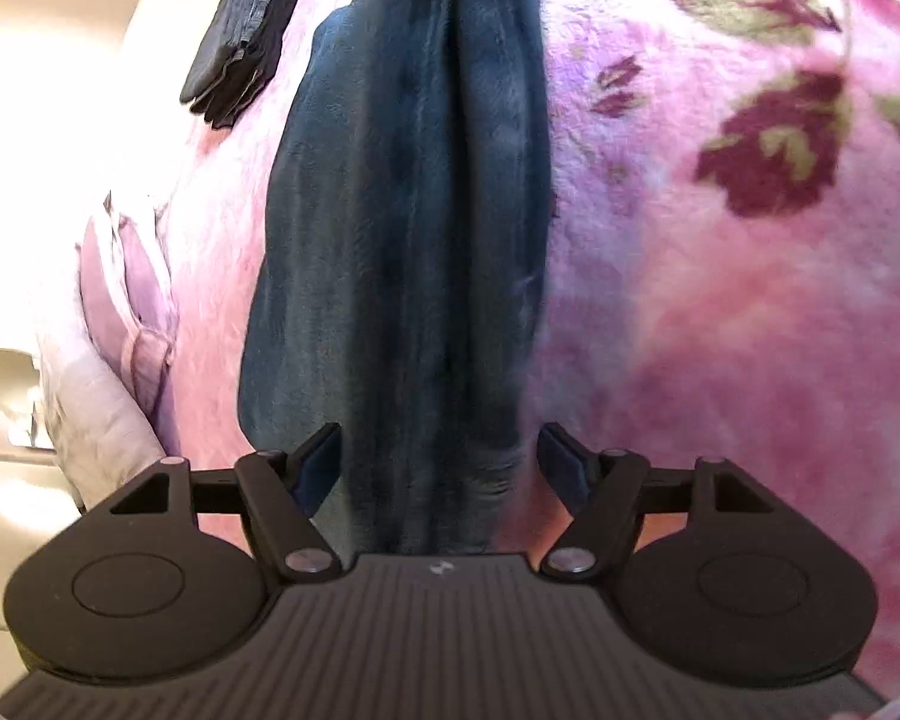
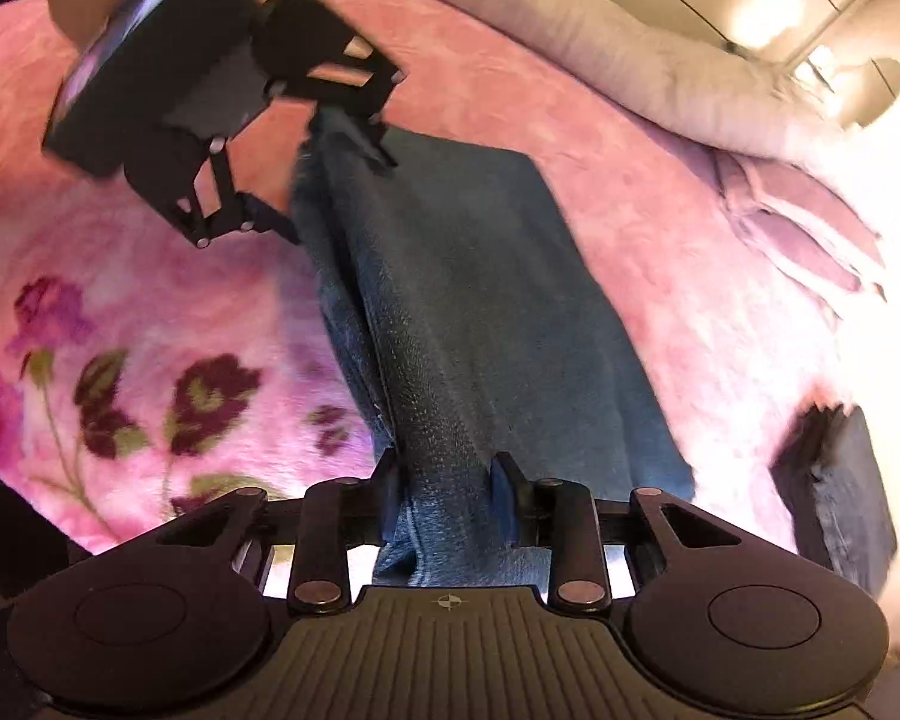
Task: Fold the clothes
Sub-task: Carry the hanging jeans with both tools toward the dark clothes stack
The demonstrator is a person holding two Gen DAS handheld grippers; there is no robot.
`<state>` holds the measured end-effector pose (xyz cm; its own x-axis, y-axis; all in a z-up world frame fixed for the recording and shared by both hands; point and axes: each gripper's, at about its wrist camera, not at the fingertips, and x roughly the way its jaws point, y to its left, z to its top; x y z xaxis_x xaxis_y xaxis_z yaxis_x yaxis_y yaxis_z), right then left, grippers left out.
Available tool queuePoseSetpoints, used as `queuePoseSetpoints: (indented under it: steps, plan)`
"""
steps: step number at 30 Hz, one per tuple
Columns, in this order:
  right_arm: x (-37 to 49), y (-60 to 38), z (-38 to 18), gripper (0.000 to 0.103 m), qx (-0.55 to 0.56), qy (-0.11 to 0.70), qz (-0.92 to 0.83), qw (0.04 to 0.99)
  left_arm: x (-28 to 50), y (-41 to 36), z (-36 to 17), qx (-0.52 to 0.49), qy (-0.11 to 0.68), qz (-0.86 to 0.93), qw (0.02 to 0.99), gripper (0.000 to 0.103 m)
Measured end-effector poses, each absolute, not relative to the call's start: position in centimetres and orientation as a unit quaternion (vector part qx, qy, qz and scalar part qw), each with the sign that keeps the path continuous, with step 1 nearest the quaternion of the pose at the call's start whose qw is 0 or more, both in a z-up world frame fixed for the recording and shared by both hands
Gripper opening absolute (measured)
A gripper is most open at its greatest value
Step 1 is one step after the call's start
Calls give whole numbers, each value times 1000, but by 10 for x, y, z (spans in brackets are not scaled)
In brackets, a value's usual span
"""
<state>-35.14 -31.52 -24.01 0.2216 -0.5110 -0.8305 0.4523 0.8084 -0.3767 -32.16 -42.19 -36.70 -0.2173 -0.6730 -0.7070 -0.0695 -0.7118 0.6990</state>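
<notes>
While it stretches in a long band across the middle of the bed's pink floral blanket (image 1: 720, 312), the blue garment (image 1: 414, 240) has the right gripper (image 2: 447, 495) pinching one end and the left gripper (image 1: 438, 456) standing half open around the other. Folded dark clothes (image 1: 240, 42) lie near the bed's edge.
</notes>
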Motion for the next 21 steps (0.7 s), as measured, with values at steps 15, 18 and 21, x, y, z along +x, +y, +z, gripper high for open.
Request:
queuePoseSetpoints:
  steps: [15, 18, 21]
  plan:
    - [-305, -304, -315, 72, -122, 592, -349, 716, -312, -485, -305, 563, -99, -797, 195, 38]
    - [-321, -335, -304, 52, -95, 592, -323, 732, -315, -472, -311, 564, -141, -787, 204, 49]
    - [-327, -339, -284, 38, -94, 591, -297, 744, -317, -446, -335, 569, -233, -759, 217, 63]
